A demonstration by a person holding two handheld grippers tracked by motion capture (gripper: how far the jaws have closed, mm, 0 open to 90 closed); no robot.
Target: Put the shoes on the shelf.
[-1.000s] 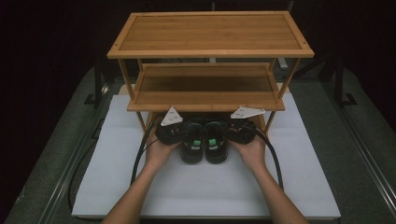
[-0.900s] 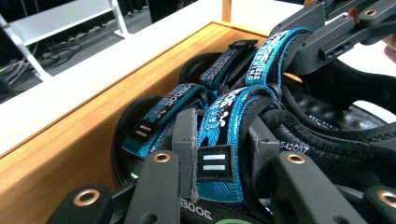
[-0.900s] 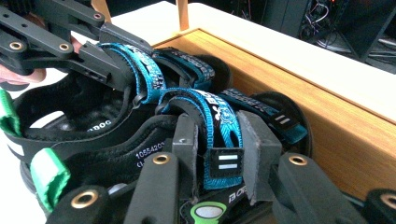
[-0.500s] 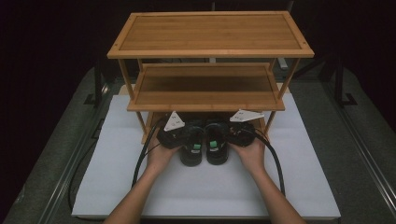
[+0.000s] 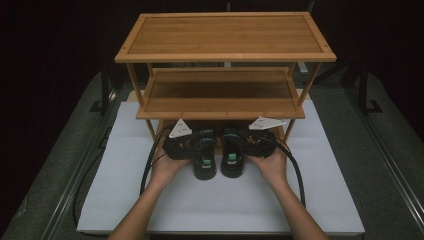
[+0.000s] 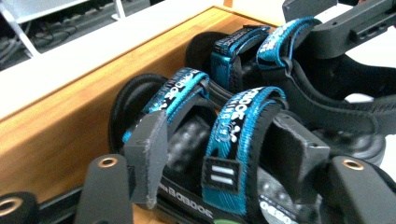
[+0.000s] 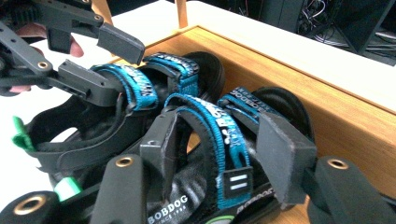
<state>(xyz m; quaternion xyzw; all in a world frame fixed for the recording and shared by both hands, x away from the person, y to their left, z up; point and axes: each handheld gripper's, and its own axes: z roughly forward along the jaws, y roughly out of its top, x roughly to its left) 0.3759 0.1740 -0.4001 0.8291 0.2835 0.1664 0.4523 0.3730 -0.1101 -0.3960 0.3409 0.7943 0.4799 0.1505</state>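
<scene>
Two black sandals with blue straps, the left sandal [image 5: 205,161] and the right sandal [image 5: 232,160], lie side by side with their toes on the bottom shelf [image 6: 70,121] of a bamboo rack [image 5: 220,107]. My left gripper [image 6: 219,156] straddles the left sandal's blue strap [image 6: 233,135]; its jaws have just been opening and the pads stand off the strap. My right gripper [image 7: 219,149] likewise brackets the right sandal's strap [image 7: 217,126], jaws just opened, pads apart from it. From above, the left gripper [image 5: 192,145] and right gripper [image 5: 250,142] flank the pair.
The rack's middle shelf [image 5: 222,92] overhangs the grippers closely, and its top shelf [image 5: 225,35] sits higher. The rack's posts [image 5: 150,127] stand just outside each hand. A white mat [image 5: 220,205] covers the table, with cables [image 5: 147,170] trailing back along both forearms.
Both hands stay beside the sandals under the rack. The grey plates on the grippers have shifted only slightly, and the sandals lie where they were.
</scene>
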